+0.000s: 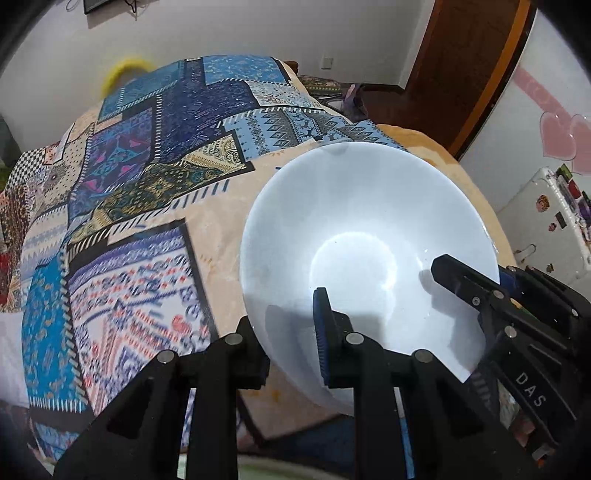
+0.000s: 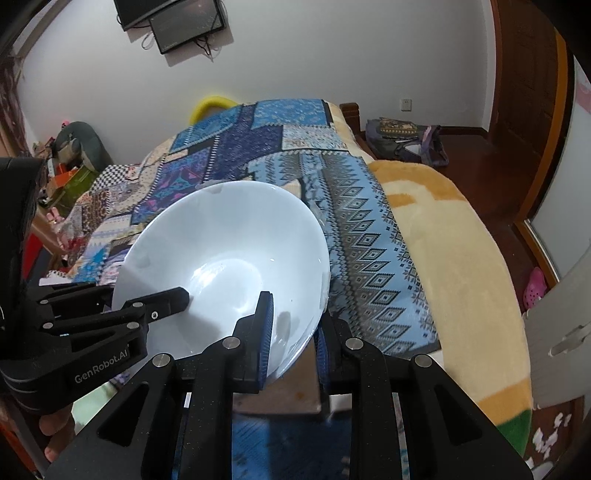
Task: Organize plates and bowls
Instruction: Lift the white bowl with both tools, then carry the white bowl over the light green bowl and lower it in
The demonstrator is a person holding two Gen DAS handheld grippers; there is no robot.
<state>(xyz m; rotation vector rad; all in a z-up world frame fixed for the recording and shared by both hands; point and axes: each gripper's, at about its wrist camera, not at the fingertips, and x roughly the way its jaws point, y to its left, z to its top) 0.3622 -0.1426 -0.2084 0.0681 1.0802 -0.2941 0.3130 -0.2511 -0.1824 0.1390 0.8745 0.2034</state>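
Observation:
A large white bowl [image 1: 365, 236] is held in the air over a bed, tilted, gripped by both grippers at once. My left gripper [image 1: 286, 347] is shut on its near rim, one finger inside and one outside. In the left wrist view the right gripper [image 1: 476, 291] clamps the bowl's right rim. In the right wrist view the bowl [image 2: 229, 243] fills the centre; my right gripper [image 2: 295, 332] is shut on its near right rim. The left gripper [image 2: 162, 302] reaches in from the left with a finger inside the bowl.
A patchwork quilt [image 1: 147, 177] in blue patterns covers the bed, with a beige blanket [image 2: 461, 266] along its right side. A white fridge with stickers [image 1: 546, 221] stands at right. Bags [image 2: 406, 140] lie on the wooden floor. Screens [image 2: 170, 22] hang on the wall.

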